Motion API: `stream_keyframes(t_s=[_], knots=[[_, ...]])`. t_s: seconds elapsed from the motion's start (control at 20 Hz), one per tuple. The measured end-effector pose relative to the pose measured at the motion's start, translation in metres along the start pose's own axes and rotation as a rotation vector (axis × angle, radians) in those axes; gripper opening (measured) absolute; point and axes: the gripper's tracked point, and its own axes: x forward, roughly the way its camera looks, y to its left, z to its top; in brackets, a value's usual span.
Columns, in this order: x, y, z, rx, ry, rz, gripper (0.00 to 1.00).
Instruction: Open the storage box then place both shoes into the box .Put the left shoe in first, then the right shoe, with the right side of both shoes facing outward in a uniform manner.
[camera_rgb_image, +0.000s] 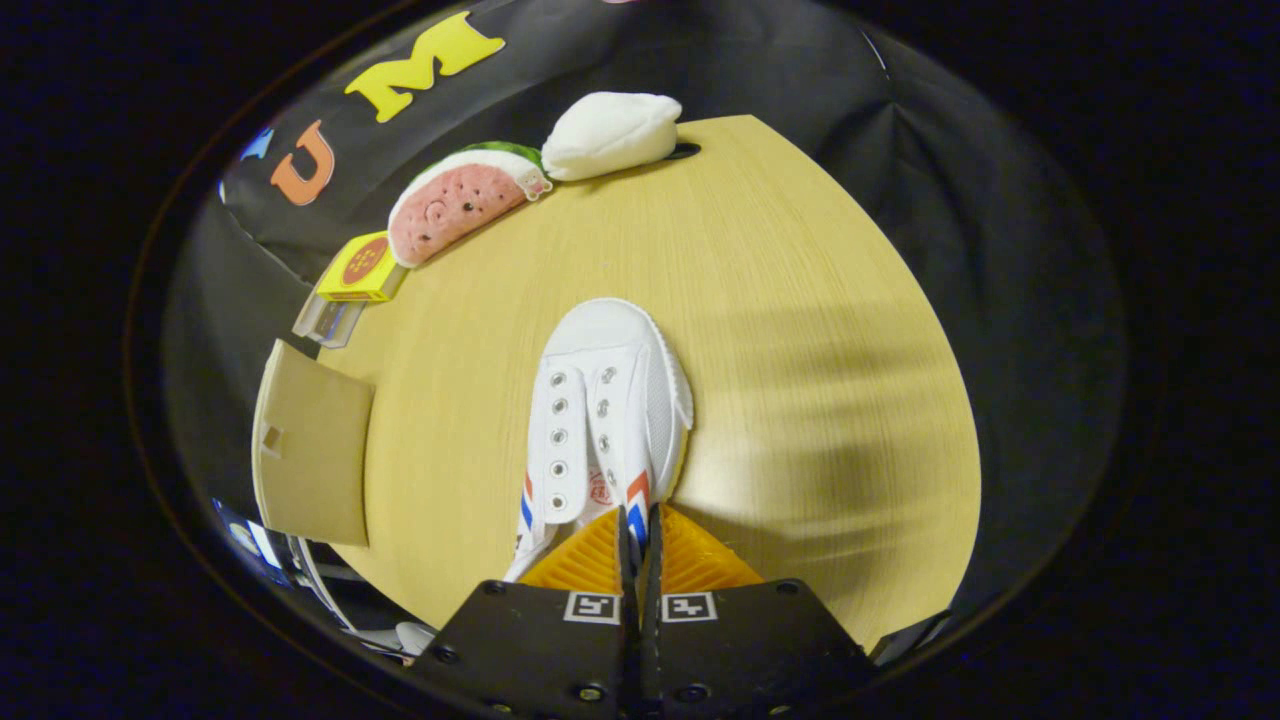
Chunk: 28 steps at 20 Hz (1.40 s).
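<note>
Fingers of the gripper pinch the white shoe, which points across the wooden table; dark cloth wall behind.

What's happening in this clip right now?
A hand-held gripper has its two fingers closed together on the side wall of a white shoe, whose toe points away across the wooden table. An open box flap sits to the left of the shoe. Plush toys and a small yellow box line the table's far edge.
</note>
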Motion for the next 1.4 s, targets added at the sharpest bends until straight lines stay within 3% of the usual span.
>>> stream_keyframes(t_s=[0.35,0.8,1.15,1.4], knots=[[-0.042,0.077,-0.007,-0.016,-0.047,0.036,0.0],[-0.102,0.297,-0.005,-0.023,-0.181,0.092,0.0],[-0.081,0.435,-0.032,-0.081,-0.231,0.105,0.0],[-0.035,0.456,-0.052,-0.087,-0.211,0.028,0.0]])
